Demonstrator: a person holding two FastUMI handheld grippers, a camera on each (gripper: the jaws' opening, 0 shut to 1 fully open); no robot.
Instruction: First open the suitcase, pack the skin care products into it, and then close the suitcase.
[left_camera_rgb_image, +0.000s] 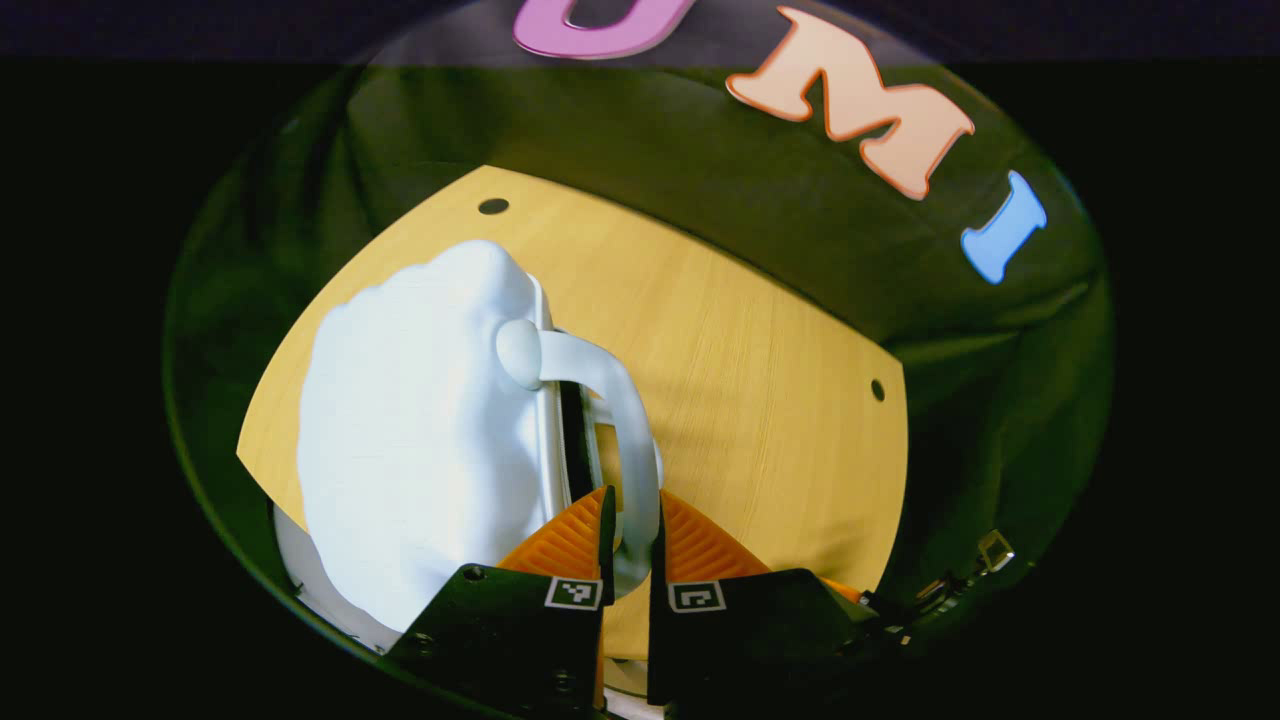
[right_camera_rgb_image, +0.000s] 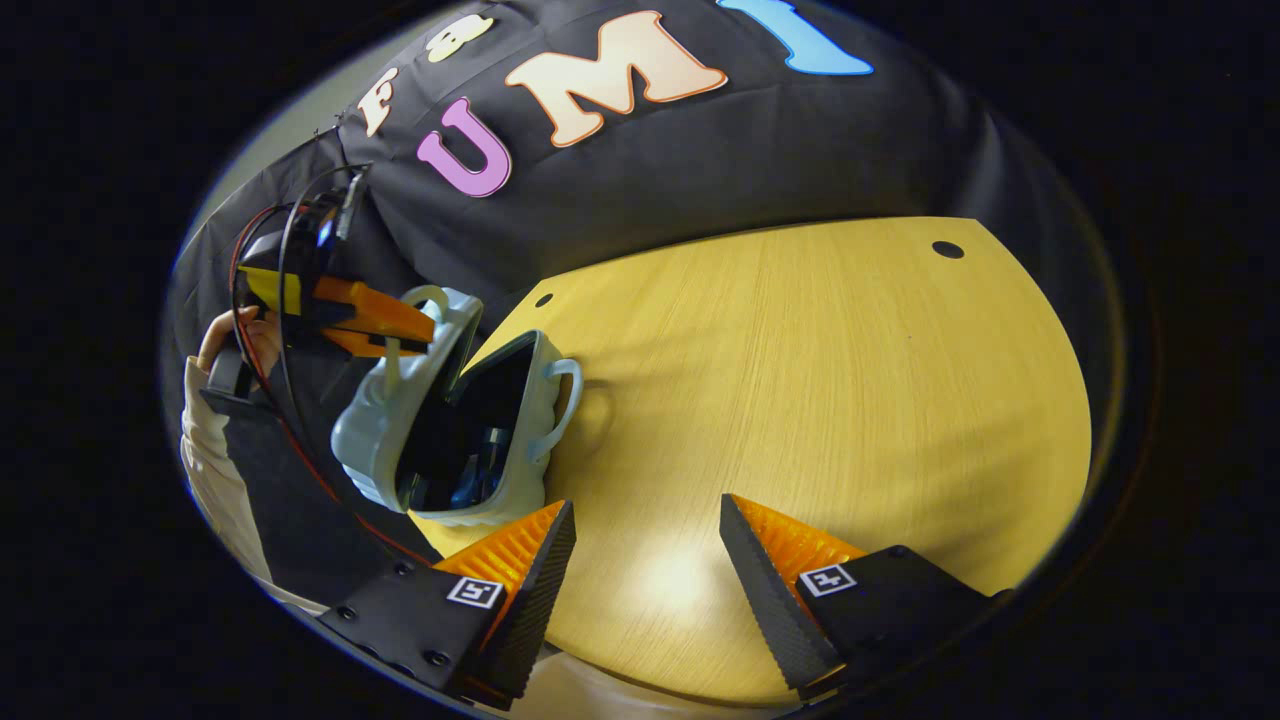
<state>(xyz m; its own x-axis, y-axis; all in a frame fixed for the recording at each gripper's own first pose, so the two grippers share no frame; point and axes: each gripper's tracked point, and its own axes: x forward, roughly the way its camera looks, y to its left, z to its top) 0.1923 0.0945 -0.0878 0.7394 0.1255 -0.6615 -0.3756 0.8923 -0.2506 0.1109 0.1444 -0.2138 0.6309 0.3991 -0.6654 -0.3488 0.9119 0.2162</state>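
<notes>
In the right gripper view, the desk (right_camera_rgb_image: 800, 400) lies bare to the right of the suitcase (right_camera_rgb_image: 450, 430) and out to its far edge, giving wide room for the right tool (right_camera_rgb_image: 645, 560), whose fingers stand apart. The suitcase stands half open at the desk's left edge. The left tool (right_camera_rgb_image: 400, 330) and a hand (right_camera_rgb_image: 235, 340) crowd its lid handle from the left.

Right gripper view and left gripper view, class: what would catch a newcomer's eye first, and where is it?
The pale cloud-shaped suitcase stands half open at the wooden table's left edge, with something blue in its dark interior. The left gripper has its jaws clamped on one suitcase handle. The right gripper hangs open over bare wood.
</notes>
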